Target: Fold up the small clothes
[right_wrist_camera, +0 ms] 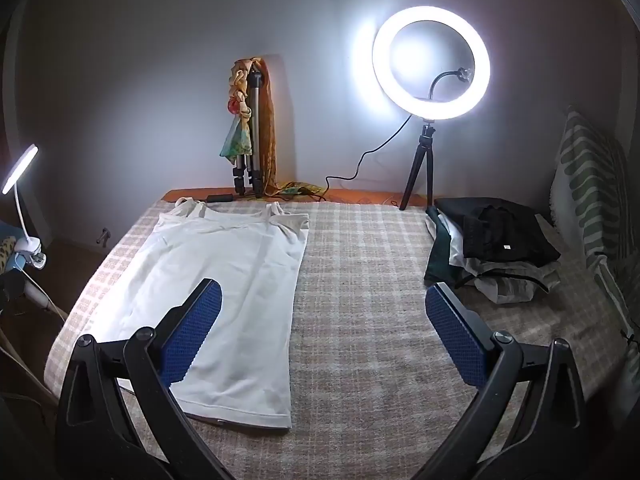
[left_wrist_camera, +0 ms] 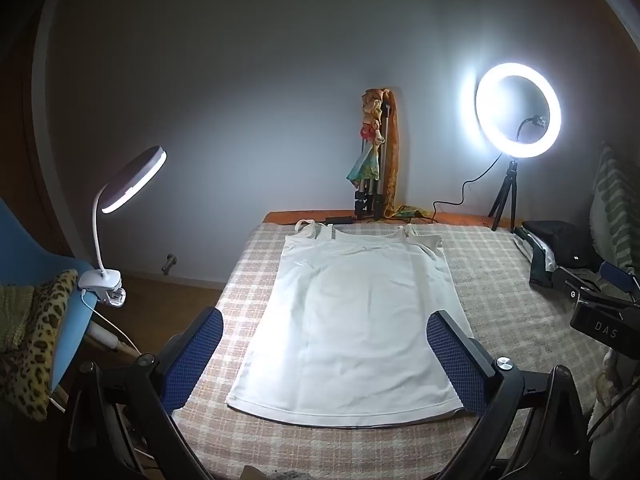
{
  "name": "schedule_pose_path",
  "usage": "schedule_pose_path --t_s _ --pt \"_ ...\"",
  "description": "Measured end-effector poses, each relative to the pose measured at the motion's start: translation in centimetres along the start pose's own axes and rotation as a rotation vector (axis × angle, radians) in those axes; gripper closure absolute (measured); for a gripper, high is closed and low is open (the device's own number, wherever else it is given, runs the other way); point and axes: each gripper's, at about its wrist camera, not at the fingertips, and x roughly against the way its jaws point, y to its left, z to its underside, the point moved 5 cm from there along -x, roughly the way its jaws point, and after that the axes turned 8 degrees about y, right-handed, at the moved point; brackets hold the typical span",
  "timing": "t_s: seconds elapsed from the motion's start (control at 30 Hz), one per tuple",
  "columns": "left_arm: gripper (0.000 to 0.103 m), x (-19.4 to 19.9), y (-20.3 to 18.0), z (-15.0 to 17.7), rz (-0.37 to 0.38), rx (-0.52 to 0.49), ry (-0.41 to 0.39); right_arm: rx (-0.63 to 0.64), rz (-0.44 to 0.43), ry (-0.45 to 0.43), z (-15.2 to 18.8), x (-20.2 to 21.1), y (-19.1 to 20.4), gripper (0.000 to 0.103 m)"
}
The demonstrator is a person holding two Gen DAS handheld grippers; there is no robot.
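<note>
A white tank top (left_wrist_camera: 356, 316) lies flat on the checked bed cover (left_wrist_camera: 500, 280), straps toward the wall, hem toward me. My left gripper (left_wrist_camera: 324, 356) is open and empty, held above the lower part of the top, its blue pads (left_wrist_camera: 192, 360) wide apart. In the right wrist view the same top (right_wrist_camera: 224, 292) lies at the left. My right gripper (right_wrist_camera: 324, 328) is open and empty above the bare cover (right_wrist_camera: 380, 320) to the right of the top. The right gripper's body (left_wrist_camera: 600, 312) shows at the right edge of the left wrist view.
A pile of dark and grey clothes (right_wrist_camera: 496, 244) sits at the back right of the bed. A lit ring light (right_wrist_camera: 432, 62) on a tripod and a folded tripod with scarves (right_wrist_camera: 252, 128) stand at the wall. A clip lamp (left_wrist_camera: 128, 180) and a blue chair (left_wrist_camera: 36, 264) are on the left.
</note>
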Motion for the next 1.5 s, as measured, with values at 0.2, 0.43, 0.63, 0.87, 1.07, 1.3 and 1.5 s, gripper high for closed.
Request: schedule_pose_path --t_s 0.2,0.43,0.63,0.87,1.07,1.3,1.5 --pt "0.001 0.4 0.23 -0.23 0.011 0.011 -0.004 -0.009 -0.004 -0.005 -0.04 0.04 0.09 0.0" --pt "0.0 0.13 -0.12 -0.11 0.001 0.006 -0.003 -0.016 -0.007 -0.013 -0.12 0.26 -0.44 0.0" --pt "0.001 0.16 -0.12 -0.04 -0.002 0.006 -0.004 -0.02 -0.004 -0.016 -0.02 0.43 -0.33 0.0" --pt "0.001 0.06 -0.03 -0.09 -0.005 0.01 -0.001 -0.02 -0.003 -0.019 -0.08 0.61 -0.32 0.0" --pt "0.0 -0.04 -0.01 -0.04 -0.009 0.011 0.0 -0.021 -0.006 -0.02 -0.06 0.59 -0.31 0.0" --pt "0.001 -0.11 0.19 0.04 -0.012 0.013 0.002 -0.023 -0.003 -0.022 -0.04 0.54 -0.27 0.0" --pt "0.001 -0.18 0.24 0.12 -0.022 0.007 0.0 -0.021 -0.003 -0.022 -0.1 0.55 -0.26 0.0"
